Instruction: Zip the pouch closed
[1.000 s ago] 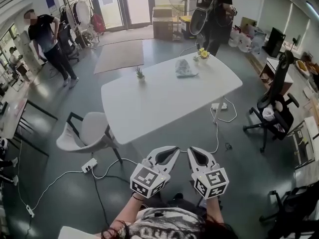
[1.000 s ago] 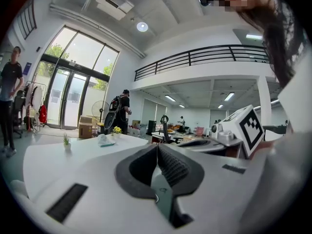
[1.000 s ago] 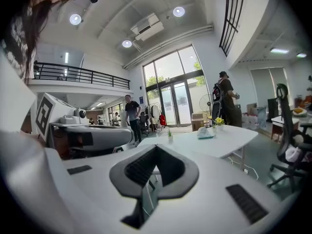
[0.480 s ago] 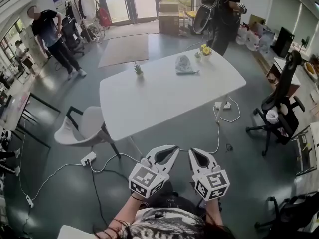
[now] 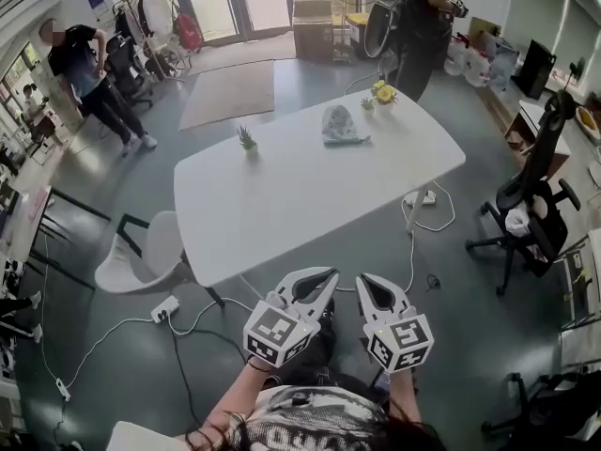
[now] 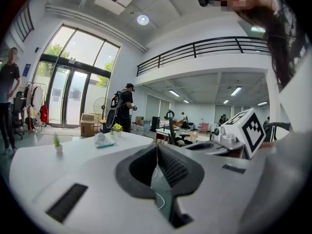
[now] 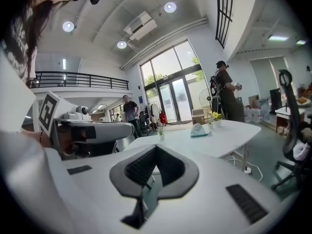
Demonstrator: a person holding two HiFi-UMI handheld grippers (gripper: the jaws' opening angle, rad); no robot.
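The pouch [image 5: 338, 126], a pale crumpled bag, lies on the far side of the white table [image 5: 300, 195], well beyond both grippers. It shows small in the left gripper view [image 6: 103, 140] and the right gripper view [image 7: 199, 130]. My left gripper [image 5: 327, 277] and right gripper [image 5: 364, 283] hover side by side over the floor, just short of the table's near edge. Both point toward the table. The left gripper's [image 6: 157, 148] jaws are shut with nothing between them. So are the right gripper's [image 7: 155, 150].
A small potted plant [image 5: 247, 140] and yellow flowers [image 5: 379, 93] stand on the table. A white chair [image 5: 141, 256] is at its left, a black office chair [image 5: 535, 195] at right. Cables and a power strip [image 5: 165, 309] lie on the floor. People [image 5: 86, 73] stand beyond.
The table's near edge has drawn closer to both grippers as I walk toward it. The grippers stay side by side and shut.
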